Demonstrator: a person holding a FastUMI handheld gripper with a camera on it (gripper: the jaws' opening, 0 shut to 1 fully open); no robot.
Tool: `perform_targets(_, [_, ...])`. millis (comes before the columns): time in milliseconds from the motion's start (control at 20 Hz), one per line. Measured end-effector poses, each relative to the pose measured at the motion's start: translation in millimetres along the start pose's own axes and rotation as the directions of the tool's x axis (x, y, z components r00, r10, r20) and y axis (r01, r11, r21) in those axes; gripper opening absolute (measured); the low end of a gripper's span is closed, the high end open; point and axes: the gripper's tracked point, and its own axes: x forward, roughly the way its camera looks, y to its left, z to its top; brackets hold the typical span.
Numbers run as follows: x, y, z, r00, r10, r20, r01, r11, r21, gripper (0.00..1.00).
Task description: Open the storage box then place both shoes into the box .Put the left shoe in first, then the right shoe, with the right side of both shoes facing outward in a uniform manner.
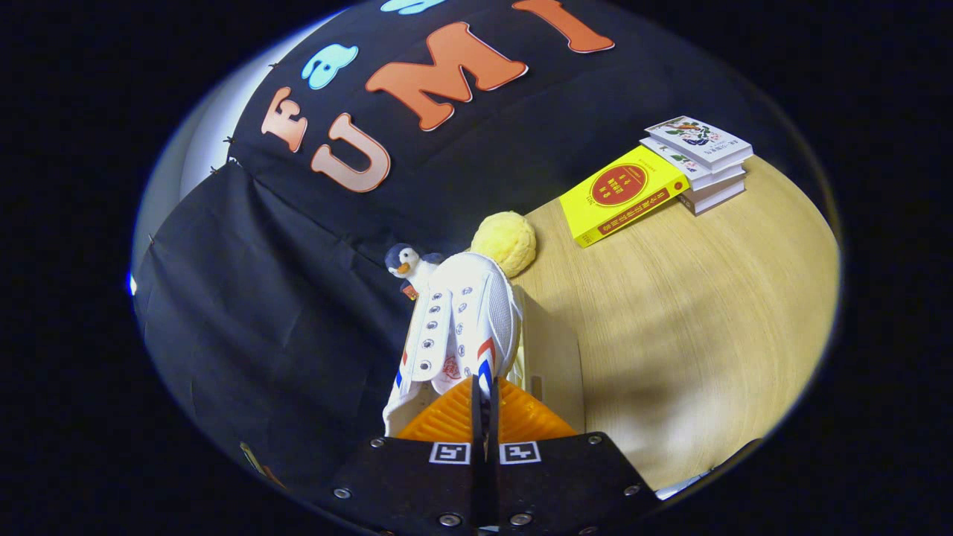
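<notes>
our fingers (484, 398) pinch the white mesh sneaker with red and blue stripes (461, 327), lifted just ahead over the pale wooden table (692, 320); we should keep its right side outward, lowering it level into the storage box.

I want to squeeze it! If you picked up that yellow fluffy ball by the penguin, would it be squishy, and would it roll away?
The yellow ball looks plush and nubbly, so probably soft and light. Being round, it might roll on the smooth wooden table, though fuzz should slow it. The gripper is shut on the white shoe, not the ball.
</notes>
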Motion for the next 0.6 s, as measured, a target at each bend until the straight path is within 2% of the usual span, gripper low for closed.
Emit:
perform_targets(250, [29.2,5.0,-24.0,0.995,-0.096,-0.019,0.095,0.995,-0.040,0.00])
perform_targets(600, [41.9,-12.1,-35.9,0.965,-0.263,0.016,0.263,0.953,-0.152,0.00])
